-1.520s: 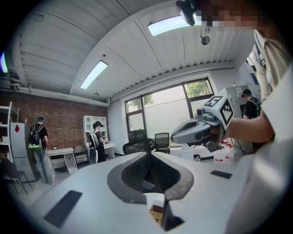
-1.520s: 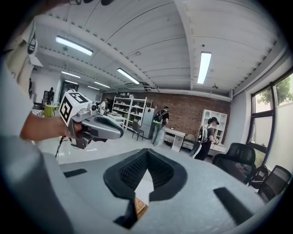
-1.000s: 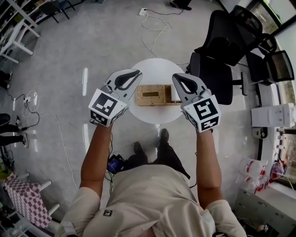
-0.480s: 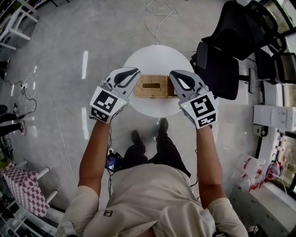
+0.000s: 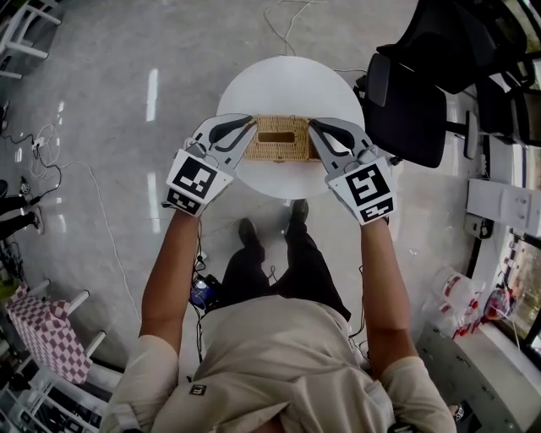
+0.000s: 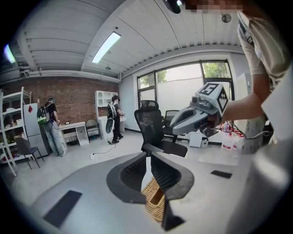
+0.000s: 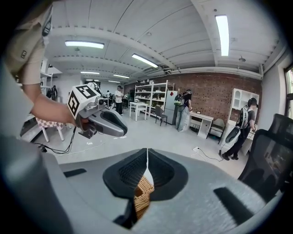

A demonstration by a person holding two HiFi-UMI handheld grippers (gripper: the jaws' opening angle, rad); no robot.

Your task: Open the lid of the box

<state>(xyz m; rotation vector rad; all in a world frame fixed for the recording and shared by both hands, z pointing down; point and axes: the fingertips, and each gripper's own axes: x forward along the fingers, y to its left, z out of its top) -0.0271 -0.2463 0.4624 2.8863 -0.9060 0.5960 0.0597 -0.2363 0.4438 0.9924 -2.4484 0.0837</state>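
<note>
A woven wicker box [image 5: 281, 138] with a slot in its lid sits on a small round white table [image 5: 292, 84]. My left gripper [image 5: 250, 121] is shut and empty, its tip at the box's left end, just above it. My right gripper [image 5: 312, 124] is also shut and empty, at the box's right end. In the left gripper view the shut jaws [image 6: 149, 154] hang over the wicker box [image 6: 154, 201], with the right gripper [image 6: 198, 114] facing them. In the right gripper view the box [image 7: 143, 195] shows below the shut jaws [image 7: 147, 151]. Whether either tip touches the box I cannot tell.
A black office chair [image 5: 412, 101] stands close to the table's right side. Cables [image 5: 287, 17] lie on the grey floor beyond the table. A checkered stool [image 5: 46, 355] is at the lower left. People [image 7: 184, 109] stand near desks and shelves far behind.
Both grippers have come down from above the table to the level of the box, one at each end. Their jaws stay shut.
</note>
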